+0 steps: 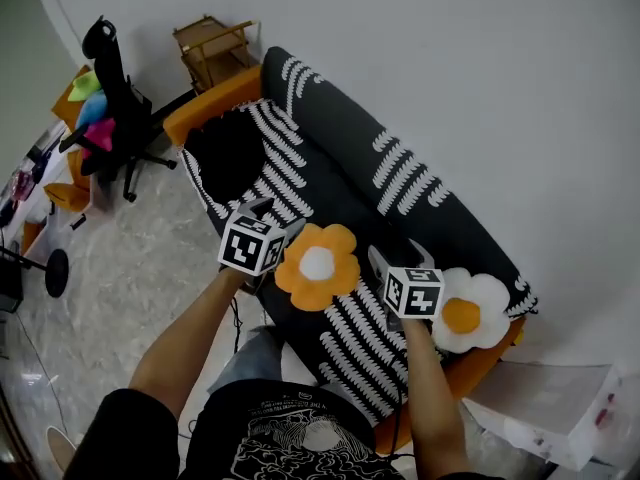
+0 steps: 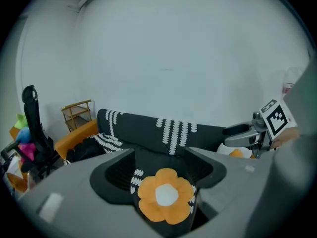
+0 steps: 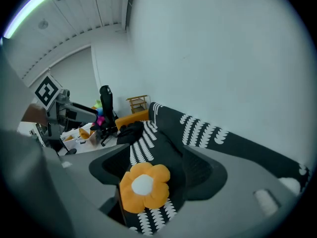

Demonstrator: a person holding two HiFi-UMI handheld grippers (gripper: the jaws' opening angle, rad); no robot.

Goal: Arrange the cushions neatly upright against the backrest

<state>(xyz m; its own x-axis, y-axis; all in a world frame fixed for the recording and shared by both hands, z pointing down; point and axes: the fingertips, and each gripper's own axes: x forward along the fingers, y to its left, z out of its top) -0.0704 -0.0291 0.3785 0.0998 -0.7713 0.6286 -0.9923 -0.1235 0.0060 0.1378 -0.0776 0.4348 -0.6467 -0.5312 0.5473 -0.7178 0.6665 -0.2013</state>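
An orange flower cushion [image 1: 318, 265] with a white centre lies flat on the seat of the black-and-white patterned sofa [image 1: 400, 183]. My left gripper [image 1: 280, 218] hovers just left of it and my right gripper [image 1: 398, 256] just right of it, both open and empty. The left gripper view shows the flower cushion [image 2: 166, 195] low between its wide-apart jaws; the right gripper view shows the cushion [image 3: 143, 186] the same way. A white flower cushion [image 1: 465, 311] with an orange centre lies at the sofa's right end. A black cushion [image 1: 225, 153] sits at the left end.
The backrest [image 1: 330, 118] runs along a white wall. A black office chair [image 1: 110, 88] and a small wooden rack [image 1: 212, 48] stand beyond the sofa's orange left armrest [image 1: 205, 103]. A white box [image 1: 560, 408] lies on the floor by the right end.
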